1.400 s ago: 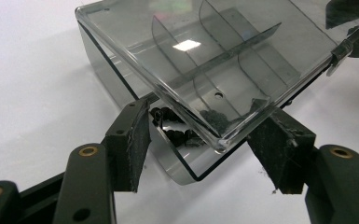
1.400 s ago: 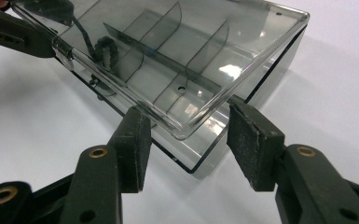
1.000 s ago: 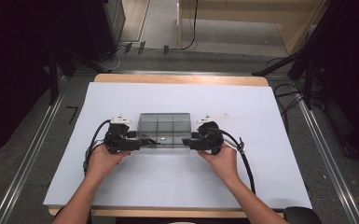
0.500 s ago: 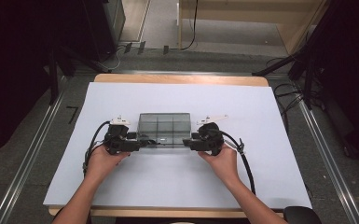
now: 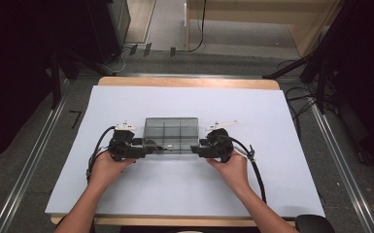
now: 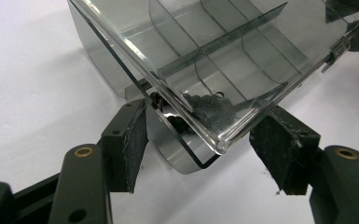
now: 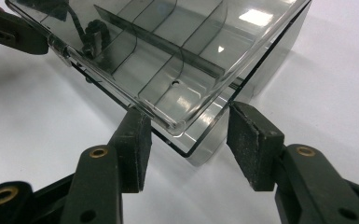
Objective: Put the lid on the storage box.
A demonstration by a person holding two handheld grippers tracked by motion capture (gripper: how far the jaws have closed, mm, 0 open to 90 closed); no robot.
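White sheet (image 5: 184, 194) covers most of the wooden table (image 5: 126, 81), so that's the biggest thing going on. Sitting on the sheet, a bit nearer its far edge than the person's side, is a smoky clear plastic divider box (image 5: 171, 132), lid tipped open, with a little dark clump in one near compartment (image 6: 210, 105). Left gripper (image 5: 141, 151) is at the box's left near corner and its jaws have just been opening; that corner sits between the pads but they're clear of it, pretty wide. Right gripper (image 5: 199, 150) is at the box's right near corner, jaws spread either side of it, no squeeze as far as I can see.
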